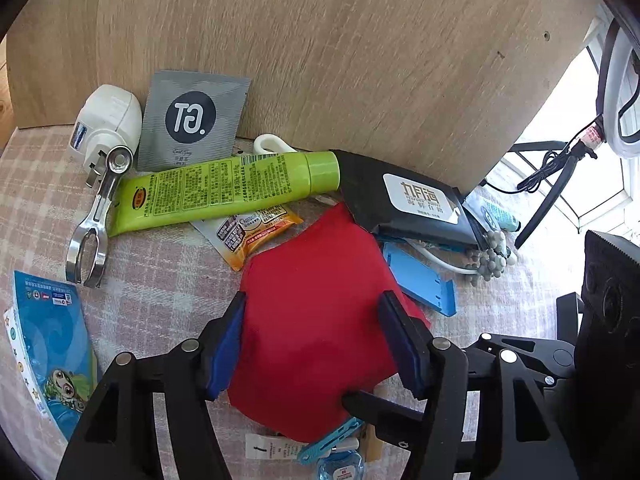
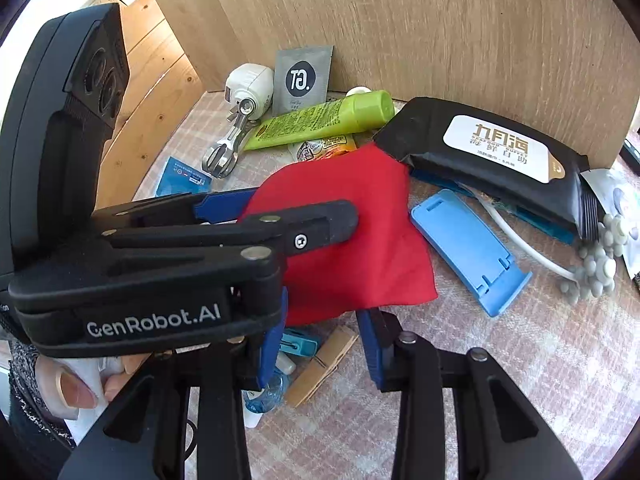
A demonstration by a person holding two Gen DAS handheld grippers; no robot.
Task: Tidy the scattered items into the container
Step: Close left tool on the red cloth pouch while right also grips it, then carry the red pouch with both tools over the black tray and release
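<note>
While the left hand-held gripper [image 1: 312, 336] straddles the red cloth [image 1: 316, 300] with jaws wide, it should press down mid-worktop before pinching; the right hand-held gripper [image 2: 320, 344] hovers half-open, empty.

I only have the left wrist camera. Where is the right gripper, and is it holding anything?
Observer: The right gripper hangs at the near edge of the red cloth, jaws apart, with a wooden clothespin lying on the table between its fingers.
Operator: How does my left gripper look from that side?
Observer: The left gripper comes in from the left, and its near finger lies low across the cloth. I cannot tell whether it touches.
Operator: Who's holding it?
Observer: A hand shows at the lower left edge, under the gripper's body, thumbnail towards the camera.
</note>
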